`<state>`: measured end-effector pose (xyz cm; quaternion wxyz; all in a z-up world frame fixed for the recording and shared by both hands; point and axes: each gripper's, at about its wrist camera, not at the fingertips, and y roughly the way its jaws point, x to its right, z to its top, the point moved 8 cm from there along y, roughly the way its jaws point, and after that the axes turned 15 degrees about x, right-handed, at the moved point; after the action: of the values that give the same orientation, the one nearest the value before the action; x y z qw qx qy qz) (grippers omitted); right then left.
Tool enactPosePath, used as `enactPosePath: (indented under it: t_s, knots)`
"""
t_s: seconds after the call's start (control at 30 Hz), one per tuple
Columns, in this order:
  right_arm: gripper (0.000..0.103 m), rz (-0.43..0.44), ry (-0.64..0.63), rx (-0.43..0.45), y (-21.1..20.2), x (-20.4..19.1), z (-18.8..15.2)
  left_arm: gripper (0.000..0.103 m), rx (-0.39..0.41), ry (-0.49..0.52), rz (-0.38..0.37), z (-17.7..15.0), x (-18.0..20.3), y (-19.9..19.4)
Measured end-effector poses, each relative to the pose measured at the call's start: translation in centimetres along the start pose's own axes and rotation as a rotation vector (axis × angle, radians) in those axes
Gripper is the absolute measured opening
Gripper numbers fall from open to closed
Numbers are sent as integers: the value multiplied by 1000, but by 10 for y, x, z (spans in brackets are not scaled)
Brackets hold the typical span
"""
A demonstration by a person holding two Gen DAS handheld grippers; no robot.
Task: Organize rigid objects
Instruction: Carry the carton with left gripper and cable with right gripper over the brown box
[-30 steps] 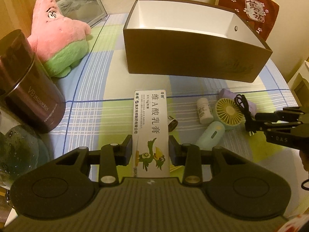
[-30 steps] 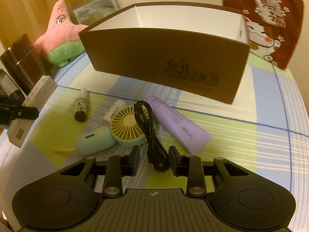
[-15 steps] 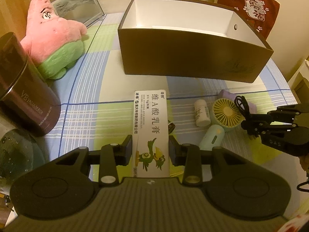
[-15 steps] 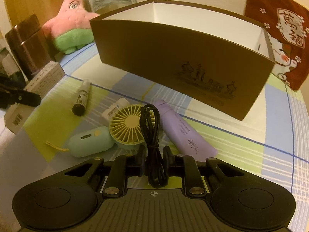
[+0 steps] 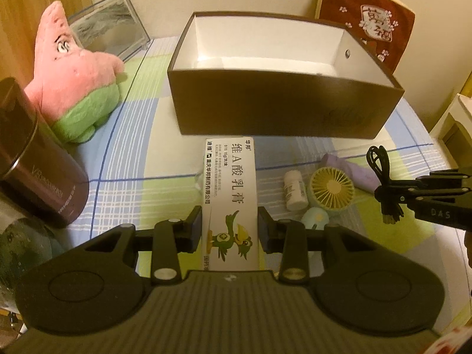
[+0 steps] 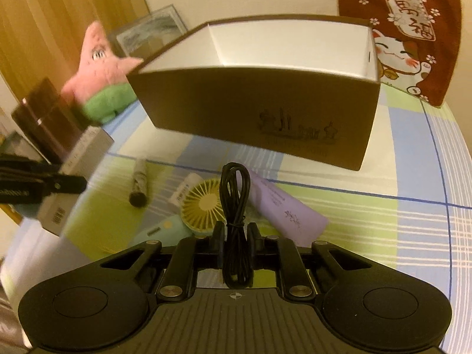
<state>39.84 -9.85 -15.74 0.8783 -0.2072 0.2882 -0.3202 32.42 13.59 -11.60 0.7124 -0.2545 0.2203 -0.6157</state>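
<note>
My left gripper [image 5: 230,227] is shut on a long white ointment carton [image 5: 230,188] and holds it above the table, pointing at the open brown box [image 5: 283,112]. My right gripper [image 6: 235,236] is shut on a bundled black cable [image 6: 234,194], lifted off the table in front of the same box [image 6: 265,124]. The right gripper with the cable [image 5: 383,183] also shows in the left wrist view, and the left gripper with the carton [image 6: 76,171] shows in the right wrist view. The box is white inside and looks empty.
On the checked cloth lie a yellow mini fan [image 6: 203,206], a purple tube [image 6: 283,206], a small white bottle [image 5: 293,190], a mint device [image 5: 314,216] and a dark marker [image 6: 138,185]. A pink plush [image 5: 73,85] and dark canister [image 5: 38,171] stand left.
My right gripper has closed on the black cable and lifted it off the table. My left gripper has carried the carton closer to the brown box and higher.
</note>
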Motion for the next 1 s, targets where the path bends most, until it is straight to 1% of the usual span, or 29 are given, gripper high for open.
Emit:
enactPosePath:
  t_s: [0.2,0.47,0.6,0.77,0.9,1.0]
  knots:
    - [15,28,60,55,-14,-3,23,35,47,12,-15,23,2,-2]
    - [15,77,126,124,-17,-12,71,35,122,39,-31,71,6,5]
    - [15,86,148,144,-8,-15,97,35,156,59,-38,100,10,14]
    - [15,71,157,175,10,-14,135,35,194,76,-56,139,17,32]
    - [15,56,181,193,29,-5,164,35,204,96,-67,165,20,51]
    - [16,37,187,200,45,4,180,35,194,110,-67,181,21,72]
